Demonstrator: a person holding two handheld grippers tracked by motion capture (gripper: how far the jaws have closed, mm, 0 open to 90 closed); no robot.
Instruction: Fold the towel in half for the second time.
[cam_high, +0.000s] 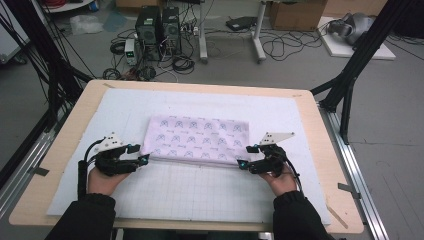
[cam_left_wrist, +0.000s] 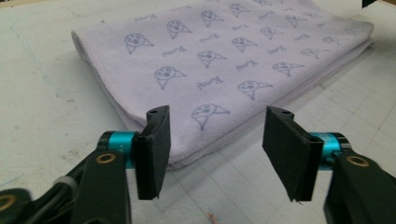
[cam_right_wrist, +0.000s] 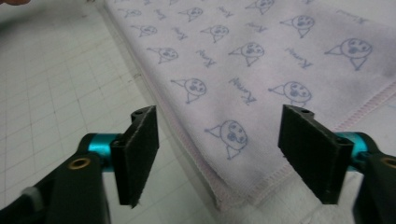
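High view: the folded towel (cam_high: 197, 140) lies mid-counter on the white mat (cam_high: 200, 190), with the left tool (cam_high: 141, 154) and right tool (cam_high: 246, 156) at its near corners.

Left gripper view: the jaws stand wide around the towel's near corner (cam_left_wrist: 187, 140), gripping nothing.

Right gripper view: wide too, straddling the stitched corner (cam_right_wrist: 233, 186). Closing too shallow could pinch only the top layer, so the fold would fall open.

The folded towel (cam_high: 199, 139) is soft, matt lilac cloth with a fine nap and stitched hems. Under it lies a matt white gridded mat (cam_high: 200, 190), slightly scuffed, on a pale wooden table (cam_high: 65, 145). The jaw pads (cam_left_wrist: 154, 149) look like matt black foam on glossy teal metal pins.
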